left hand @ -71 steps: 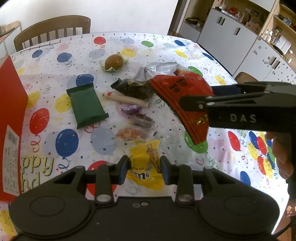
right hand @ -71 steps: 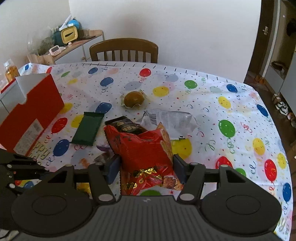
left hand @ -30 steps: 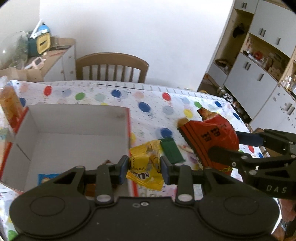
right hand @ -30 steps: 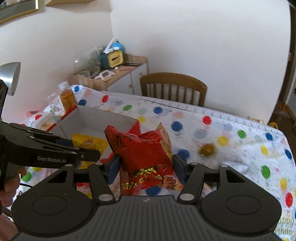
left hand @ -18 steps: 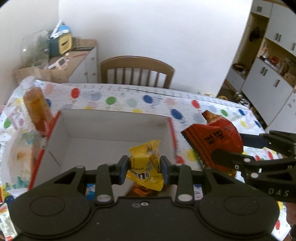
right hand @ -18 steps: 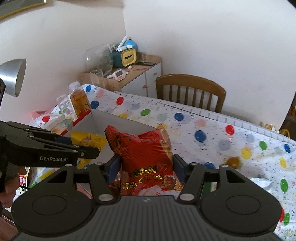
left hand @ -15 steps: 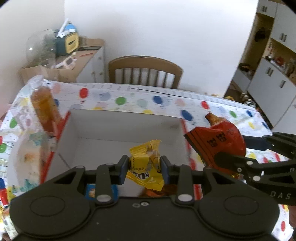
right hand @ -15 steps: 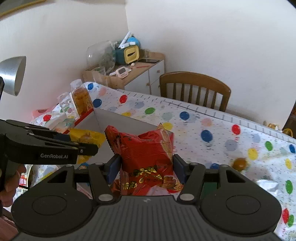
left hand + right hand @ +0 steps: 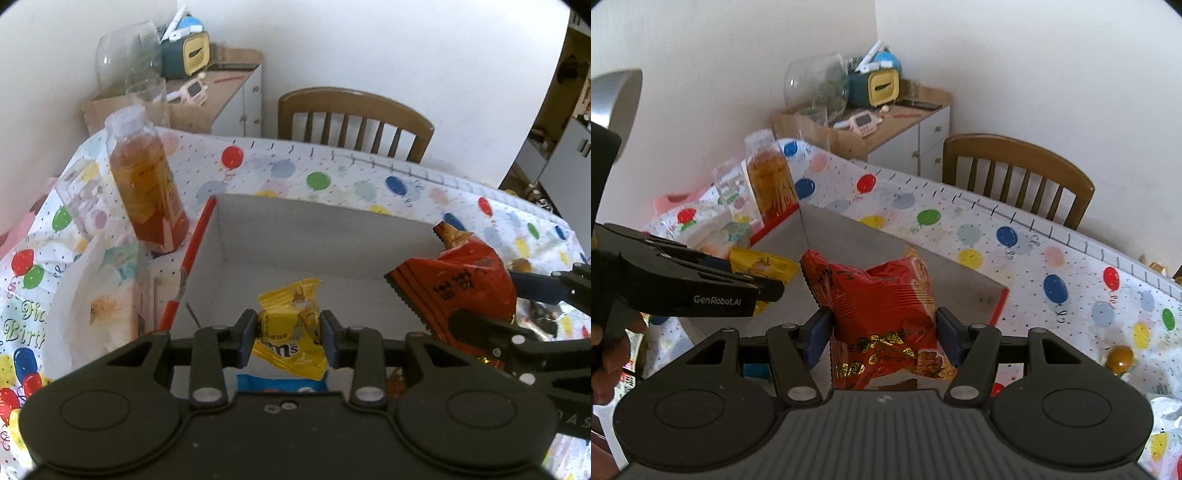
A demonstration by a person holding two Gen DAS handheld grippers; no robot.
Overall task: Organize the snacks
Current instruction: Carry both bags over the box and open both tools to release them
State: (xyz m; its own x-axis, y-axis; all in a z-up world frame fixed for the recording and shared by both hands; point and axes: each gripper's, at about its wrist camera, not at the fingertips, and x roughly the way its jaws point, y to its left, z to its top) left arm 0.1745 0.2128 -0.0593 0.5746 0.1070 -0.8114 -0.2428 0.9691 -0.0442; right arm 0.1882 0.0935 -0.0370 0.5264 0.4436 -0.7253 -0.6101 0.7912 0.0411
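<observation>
My left gripper (image 9: 288, 336) is shut on a yellow M&M's packet (image 9: 291, 328) and hangs over the open cardboard box (image 9: 325, 232) with white inside and red outer walls. My right gripper (image 9: 882, 334) is shut on a red snack bag (image 9: 882, 306), held above the box's right part (image 9: 960, 273). In the left wrist view the red snack bag (image 9: 461, 284) shows at the right, over the box's right wall. A blue packet (image 9: 280, 384) lies on the box floor under the left gripper. From the right wrist view, the left gripper (image 9: 764, 280) with the yellow packet (image 9: 761, 266) is at left.
An orange drink bottle (image 9: 144, 184) stands just left of the box, beside a clear container (image 9: 77, 195) and a white wrapper (image 9: 107, 291). A wooden chair (image 9: 354, 118) is behind the table. A round brown snack (image 9: 1120, 356) lies on the balloon tablecloth (image 9: 1071, 258) at the right.
Both grippers have carried their snacks from the pile on the cloth to above the open box. In the last half second they moved further over it and lower.
</observation>
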